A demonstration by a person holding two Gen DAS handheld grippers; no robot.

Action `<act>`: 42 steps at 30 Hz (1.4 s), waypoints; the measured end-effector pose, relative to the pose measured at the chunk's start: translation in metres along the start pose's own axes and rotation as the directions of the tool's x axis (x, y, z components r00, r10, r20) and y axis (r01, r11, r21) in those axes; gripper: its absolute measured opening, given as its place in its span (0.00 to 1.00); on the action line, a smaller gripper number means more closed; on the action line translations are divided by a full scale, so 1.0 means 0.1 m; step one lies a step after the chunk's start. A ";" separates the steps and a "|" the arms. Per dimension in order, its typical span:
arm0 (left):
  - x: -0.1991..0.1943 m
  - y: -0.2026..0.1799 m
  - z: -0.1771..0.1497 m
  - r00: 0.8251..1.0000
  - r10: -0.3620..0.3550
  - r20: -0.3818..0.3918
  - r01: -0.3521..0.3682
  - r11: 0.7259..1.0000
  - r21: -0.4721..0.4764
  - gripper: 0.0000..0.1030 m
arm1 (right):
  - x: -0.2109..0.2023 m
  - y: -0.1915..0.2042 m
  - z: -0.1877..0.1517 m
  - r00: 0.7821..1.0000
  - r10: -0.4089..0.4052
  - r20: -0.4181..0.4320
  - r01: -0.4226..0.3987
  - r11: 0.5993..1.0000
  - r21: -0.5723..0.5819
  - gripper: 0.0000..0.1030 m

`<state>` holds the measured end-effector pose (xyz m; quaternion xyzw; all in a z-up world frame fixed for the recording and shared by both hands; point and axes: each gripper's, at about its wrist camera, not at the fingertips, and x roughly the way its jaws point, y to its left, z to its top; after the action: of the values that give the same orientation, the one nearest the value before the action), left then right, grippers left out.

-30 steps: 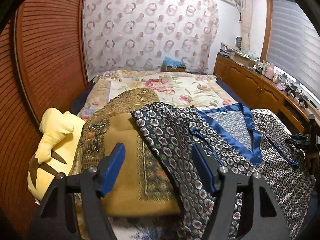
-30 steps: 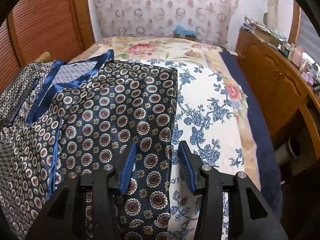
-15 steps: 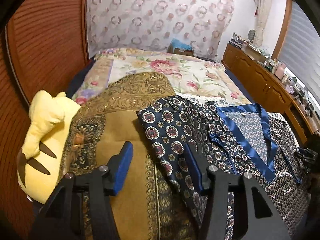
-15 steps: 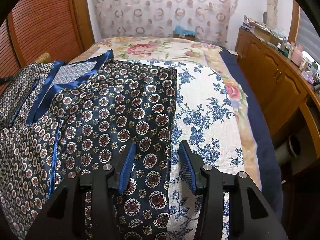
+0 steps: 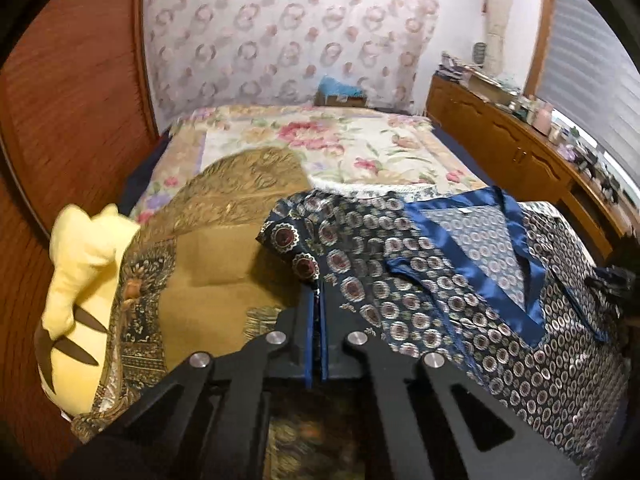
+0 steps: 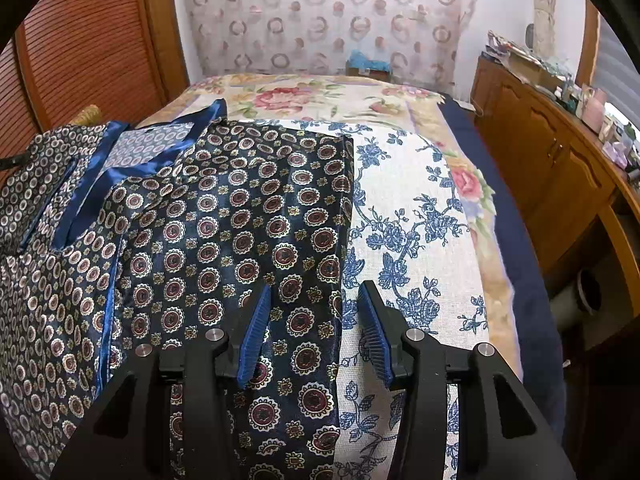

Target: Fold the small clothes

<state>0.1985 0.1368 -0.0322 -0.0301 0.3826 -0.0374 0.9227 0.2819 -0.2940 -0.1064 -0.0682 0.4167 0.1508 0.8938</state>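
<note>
A dark blue shirt [image 5: 440, 280] with round medallion print and a shiny blue collar [image 5: 472, 256] lies spread on the bed. My left gripper [image 5: 316, 312] is shut, its blue pads pressed together on the left sleeve's edge; the sleeve corner [image 5: 288, 240] rises a little off the gold cloth. In the right wrist view the same shirt [image 6: 224, 232] fills the left half. My right gripper [image 6: 316, 332] is open just above the right sleeve's outer edge, one pad over the sleeve and the other over the bedcover, neither pressing.
A gold-brown patterned cloth [image 5: 208, 264] and a yellow plush toy [image 5: 80, 272] lie left of the shirt. A white bedcover with blue flowers [image 6: 416, 240] lies to its right. A wooden cabinet [image 6: 560, 168] runs along the right and a slatted wooden wall [image 5: 60, 100] along the left.
My left gripper moved forward and down to the left sleeve, and its jaws went from wide open to shut on the sleeve edge. The right gripper stayed still, equally open.
</note>
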 end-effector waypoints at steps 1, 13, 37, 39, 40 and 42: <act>-0.06 -0.08 -0.02 1.000 -0.008 0.015 0.008 1.000 0.018 0.00 | 0.00 0.00 0.00 1.000 0.001 0.000 -0.001 1.000 0.000 0.45; -0.51 -0.49 -0.21 0.991 -0.090 0.097 0.079 0.991 0.107 0.00 | 0.00 -0.01 0.01 1.000 0.001 -0.004 -0.001 1.000 -0.001 0.50; -1.26 -0.51 -0.73 0.970 -0.142 0.199 0.126 0.988 0.094 0.00 | -0.56 0.23 0.20 0.970 0.214 0.111 -0.214 0.977 -0.017 0.00; -1.35 -0.49 -0.89 0.969 -0.136 0.207 0.121 0.989 0.082 0.00 | -0.79 0.26 0.07 0.960 0.236 0.151 -0.235 0.972 -0.021 0.00; -1.38 -0.47 -0.99 0.969 -0.132 0.208 0.119 0.990 0.073 0.00 | -0.90 0.27 -0.01 0.953 0.250 0.170 -0.250 0.968 -0.021 0.00; -1.43 -0.45 -1.14 0.970 -0.121 0.209 0.113 0.992 0.053 0.00 | -1.08 0.28 -0.15 0.942 0.269 0.200 -0.271 0.963 -0.017 0.00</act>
<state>0.0152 0.1024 -0.0084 -0.0375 0.2791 -0.0962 0.9547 0.1963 -0.2941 -0.0333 0.0096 0.3306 0.2756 0.9026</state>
